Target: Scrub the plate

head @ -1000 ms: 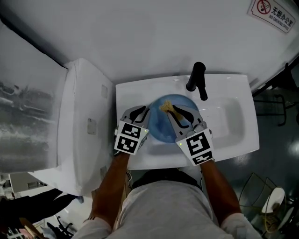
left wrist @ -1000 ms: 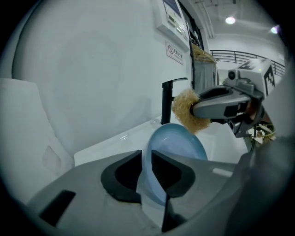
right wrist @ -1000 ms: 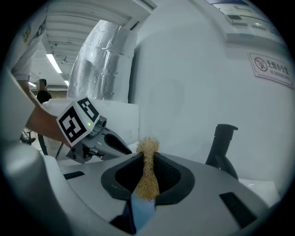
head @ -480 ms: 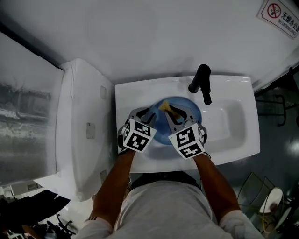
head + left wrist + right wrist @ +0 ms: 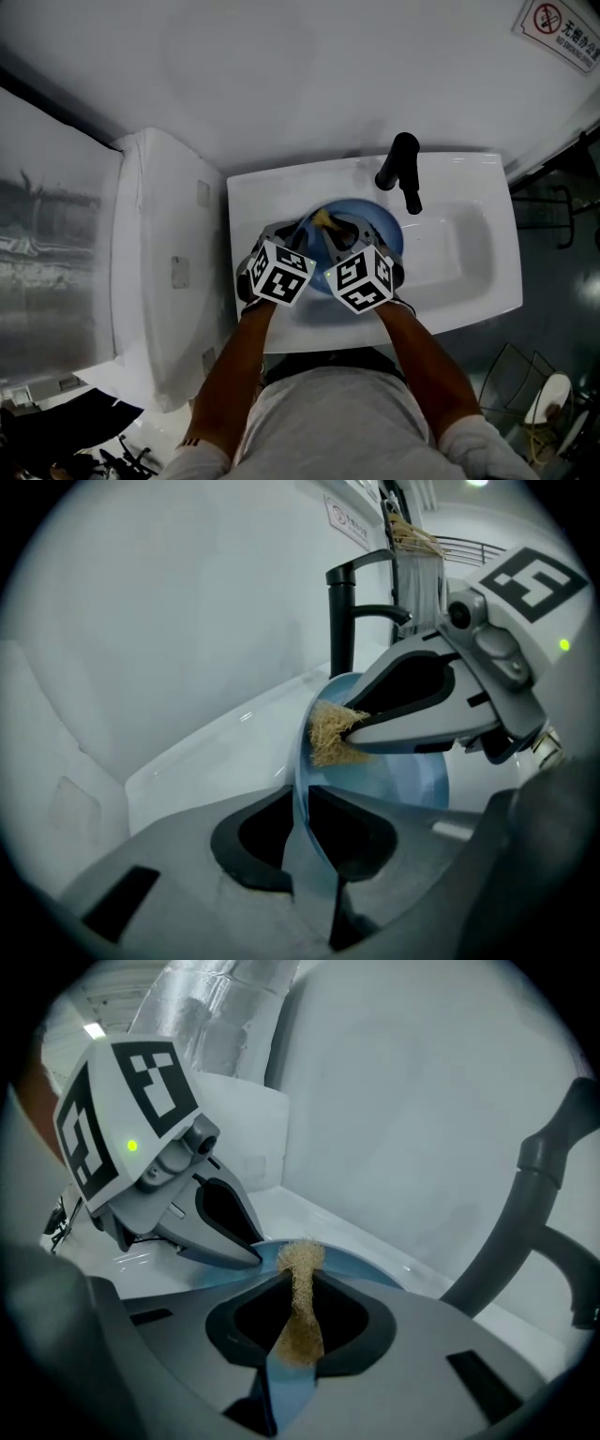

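Note:
A blue plate (image 5: 384, 236) stands tilted in the white sink (image 5: 469, 298). My left gripper (image 5: 298, 231) is shut on the plate's near rim; in the left gripper view that rim (image 5: 305, 789) runs up between the jaws of the left gripper (image 5: 302, 829). My right gripper (image 5: 330, 225) is shut on a tan fibrous scrub pad (image 5: 322, 218). The pad (image 5: 328, 735) presses on the plate's upper rim. In the right gripper view the pad (image 5: 302, 1297) sticks up between the jaws of the right gripper (image 5: 300, 1324), with the plate (image 5: 358, 1261) behind it and the left gripper (image 5: 225, 1232) beside it.
A black faucet (image 5: 401, 169) rises at the back of the sink, just right of the plate. A tall white fixture (image 5: 159, 262) stands against the sink's left side. The white wall runs close behind. A wire rack (image 5: 525, 375) sits on the floor at lower right.
Both grippers have drawn closer together over the plate. The scrub pad has slid left and toward the plate's far rim. The left gripper keeps its hold on the plate.

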